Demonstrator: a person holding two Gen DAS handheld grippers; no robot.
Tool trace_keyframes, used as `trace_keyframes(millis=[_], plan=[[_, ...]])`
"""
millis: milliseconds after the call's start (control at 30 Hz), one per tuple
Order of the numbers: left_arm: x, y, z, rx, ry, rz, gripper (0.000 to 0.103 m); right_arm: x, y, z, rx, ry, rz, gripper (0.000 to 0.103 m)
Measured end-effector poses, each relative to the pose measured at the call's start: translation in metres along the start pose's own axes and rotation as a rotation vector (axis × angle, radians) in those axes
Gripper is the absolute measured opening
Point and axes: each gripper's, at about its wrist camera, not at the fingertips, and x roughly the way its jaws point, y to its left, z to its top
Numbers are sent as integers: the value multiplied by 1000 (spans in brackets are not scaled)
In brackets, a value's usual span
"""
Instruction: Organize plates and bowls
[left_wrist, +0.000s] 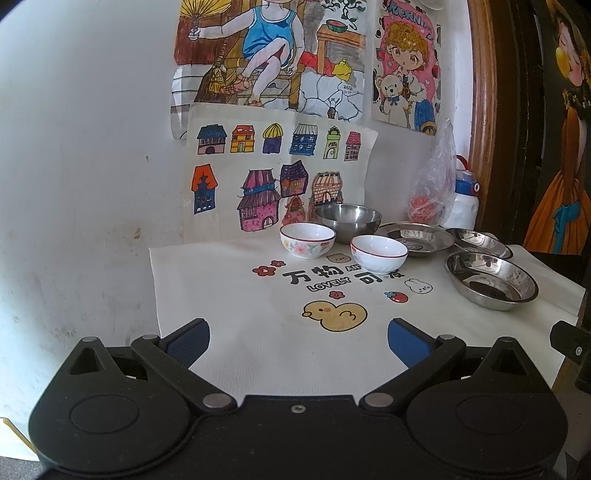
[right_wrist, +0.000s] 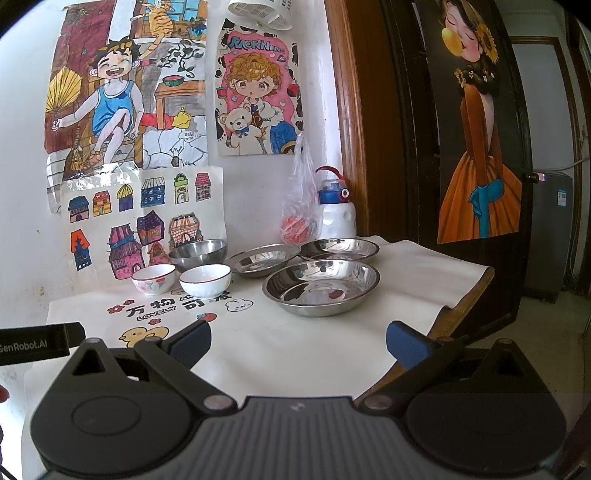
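Plates (right_wrist: 323, 288) and bowls (right_wrist: 205, 280) sit unstacked near the tabletop's far edge; both grippers, left (left_wrist: 298, 341) and right (right_wrist: 298, 341), hover spread and empty, so pinch rims squarely.

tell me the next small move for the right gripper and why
Probably ease the open right gripper forward to the nearest steel plate: it sits apart from the two plates behind, nothing is held, and it lies almost straight ahead.
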Motion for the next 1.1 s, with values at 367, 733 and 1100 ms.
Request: trace_keyframes(millis=[367,733,1100], plan=[[1,2,-1,-1,2,0,102,0,0,-1,0,3,1,103],[1,2,0,-1,3,1,102,1,0,0,0,4,1,103],[2,3,-3,0,6,4,102,1,0,-1,0,6,1,103]])
